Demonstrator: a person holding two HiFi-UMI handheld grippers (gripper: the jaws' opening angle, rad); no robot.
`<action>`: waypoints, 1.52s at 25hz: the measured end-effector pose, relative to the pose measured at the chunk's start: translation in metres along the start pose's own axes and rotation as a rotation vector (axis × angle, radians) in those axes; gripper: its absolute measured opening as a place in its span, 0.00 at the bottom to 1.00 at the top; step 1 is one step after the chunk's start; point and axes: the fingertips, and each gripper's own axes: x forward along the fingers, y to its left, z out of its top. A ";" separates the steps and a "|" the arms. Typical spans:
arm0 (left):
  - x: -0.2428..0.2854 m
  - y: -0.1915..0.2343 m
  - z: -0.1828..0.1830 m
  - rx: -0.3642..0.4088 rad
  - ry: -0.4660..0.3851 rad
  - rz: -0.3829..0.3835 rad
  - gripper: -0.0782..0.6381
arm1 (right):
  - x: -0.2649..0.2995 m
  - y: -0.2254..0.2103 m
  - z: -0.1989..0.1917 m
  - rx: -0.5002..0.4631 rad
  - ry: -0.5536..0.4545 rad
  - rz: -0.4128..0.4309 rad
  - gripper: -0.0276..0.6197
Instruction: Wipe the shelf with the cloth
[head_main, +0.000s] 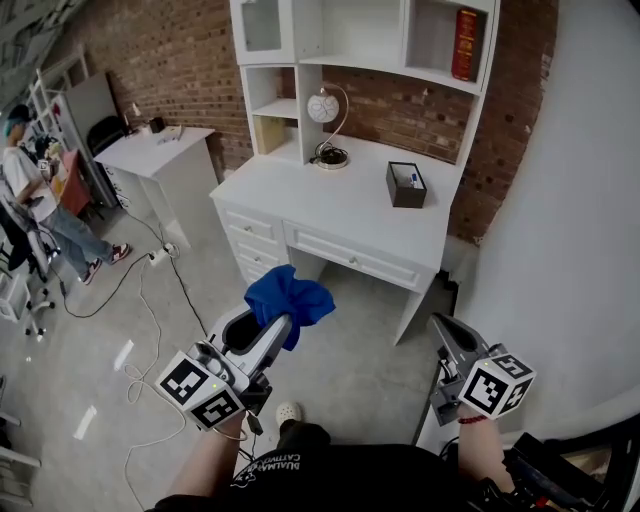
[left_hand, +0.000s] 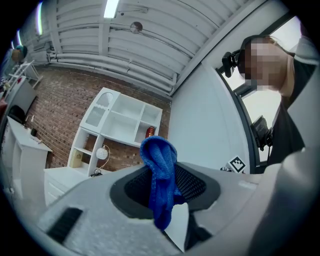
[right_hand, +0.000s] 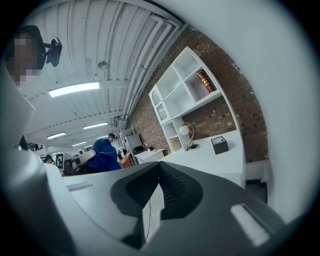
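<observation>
Step in hand (my judgement): carrying the cloth (head_main: 291, 298) towards the shelf (head_main: 352, 62). Wiping not begun. The person stands well back from the furniture, with both tools held low in front of the body.

Doing it well, near to far:
- The cloth sits as a bunched wad above the left tongs (head_main: 280, 322). A wad would likely wipe with only a small patch, so press a broad fold flat onto the board.
- Approach over the tabletop (head_main: 300, 195). The black box (head_main: 406, 185) and the lamp (head_main: 326, 112) both stand on it under the shelf, so the reach should pass between or above them without nudging either.
- A red book (head_main: 465, 43) stands in the upper right compartment. Wipe up to it, not into it.
- Stroke from the back of each board towards the front, overlapping the passes.

Tongs:
- Left tongs are clamped on the cloth. A blue strip runs down between the jaws, and the rest folds over above the tips.
- Right tongs (head_main: 443, 330) have their jaws brought together with nothing between them. They touch nothing and hang near the pale wall (head_main: 560, 200).
</observation>
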 end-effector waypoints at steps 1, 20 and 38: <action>0.001 0.007 -0.005 0.002 -0.004 0.003 0.29 | 0.006 -0.004 -0.006 0.002 0.005 0.001 0.05; 0.086 0.274 0.074 -0.035 -0.021 -0.072 0.29 | 0.255 -0.006 0.080 -0.028 -0.065 -0.065 0.05; 0.124 0.372 0.066 -0.041 -0.020 -0.131 0.29 | 0.375 -0.034 0.080 -0.030 -0.026 -0.081 0.05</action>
